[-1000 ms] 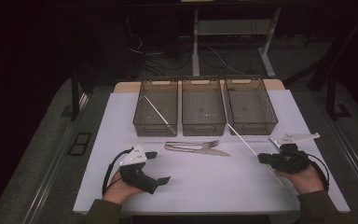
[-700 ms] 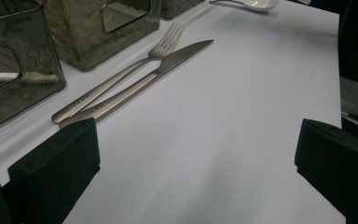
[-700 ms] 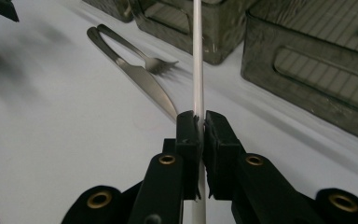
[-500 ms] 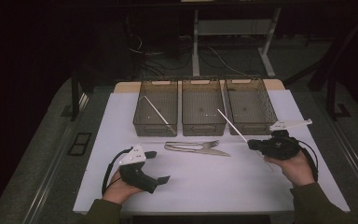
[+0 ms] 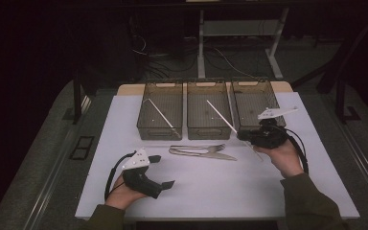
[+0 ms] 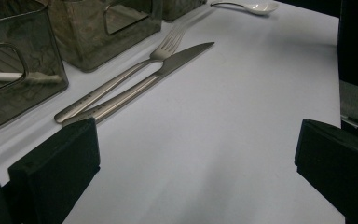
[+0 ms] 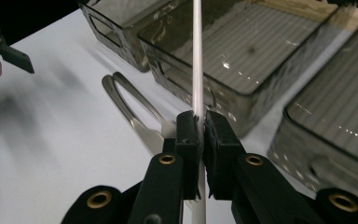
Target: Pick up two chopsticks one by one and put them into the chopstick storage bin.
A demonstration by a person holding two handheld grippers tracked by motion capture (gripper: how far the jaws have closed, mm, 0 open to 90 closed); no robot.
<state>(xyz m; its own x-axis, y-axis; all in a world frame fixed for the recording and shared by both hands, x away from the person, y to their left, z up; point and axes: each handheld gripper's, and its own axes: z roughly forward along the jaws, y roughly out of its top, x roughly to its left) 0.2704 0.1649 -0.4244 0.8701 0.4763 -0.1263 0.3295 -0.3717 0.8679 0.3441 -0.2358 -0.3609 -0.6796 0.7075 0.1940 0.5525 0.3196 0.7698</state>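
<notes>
Dark floor and cable clutter lie behind a white tabletop (image 5: 211, 191) that carries 3 smoky clear plastic bins in a row along its far edge.

A thin white plastic chopstick (image 7: 197, 56) is the thing in hand. The right gripper (image 7: 200, 128) is clenched on it low on its length, both pads pressing its sides, so most of the stick juts past the jaws; in the high view it slants up and to the left over the middle bin (image 5: 207, 128). Holding it near 1 end probably leaves the long free part to be steered over a bin rim and lowered in.

A second white chopstick (image 5: 161, 115) already lies aslant in the left bin (image 5: 159, 130), which suggests the bins sort by kind and that the held stick belongs there, not in the middle bin or the right bin (image 5: 254, 98).

Near the bins, at the middle of the tabletop, a steel fork (image 6: 121, 79) and a steel table knife (image 6: 144, 86) lie side by side and touching, handles to the left, probably waiting their turn. A white spoon (image 6: 256, 6) lies farther off.

The left gripper (image 6: 196, 163) rests released on the near left of the tabletop, jaws wide apart with nothing between them, clear of the right hand's path.
</notes>
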